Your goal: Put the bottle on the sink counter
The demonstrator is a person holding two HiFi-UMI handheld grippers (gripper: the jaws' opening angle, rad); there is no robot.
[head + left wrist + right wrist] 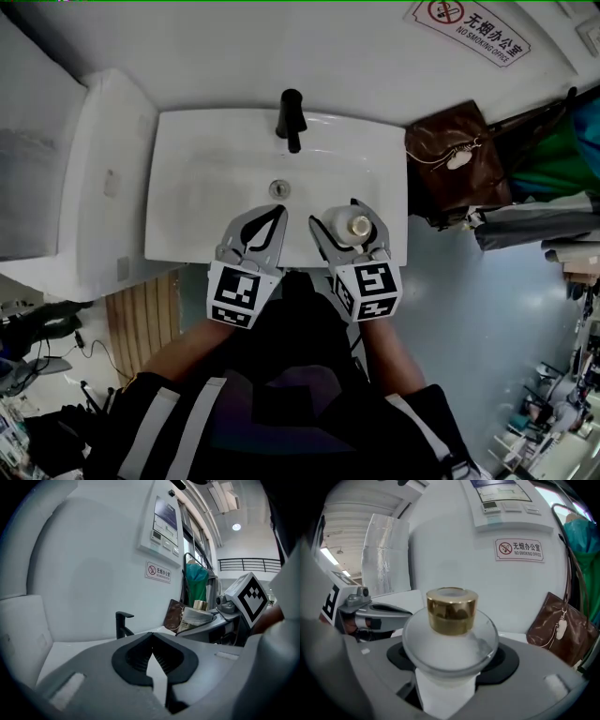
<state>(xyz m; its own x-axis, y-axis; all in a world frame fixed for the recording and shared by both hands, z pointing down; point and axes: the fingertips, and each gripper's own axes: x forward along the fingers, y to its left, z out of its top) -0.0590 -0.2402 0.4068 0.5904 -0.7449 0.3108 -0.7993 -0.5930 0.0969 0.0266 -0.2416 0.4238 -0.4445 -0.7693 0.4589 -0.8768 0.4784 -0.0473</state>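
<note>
bottle (451, 634): frosted round body, gold cap, upright, clamped in the right gripper (339, 218), jaws spread wide around its belly, pads on both sides. In the head view it hangs over the front of the sink (187, 159), right of the drain (278, 188) and near the front rim. Can't tell if the base touches anything; my read is it's in the air

left gripper (272, 216): jaws pinched together, nothing in them, parked beside the right one over the front rim

step in hand, as I judge it: carry and set down, not yet placed

how to do it well:
- pick a flat ledge, not the bowl. The strip right of the faucet (292, 119) or the right rim both look flat; the bowl slopes toward the drain and a round bottle would slide
- hold it vertical, cap up, no tilt while moving
- stay clear of the faucet, and of the brown bag (457, 164) off the right edge
- lower until the base seats fully, well in from the edge, then release
- open slowly and back out along the jaw line without lifting, or a pad may drag the belly
- glass looks smooth, so no squeeze change mid-move
</note>
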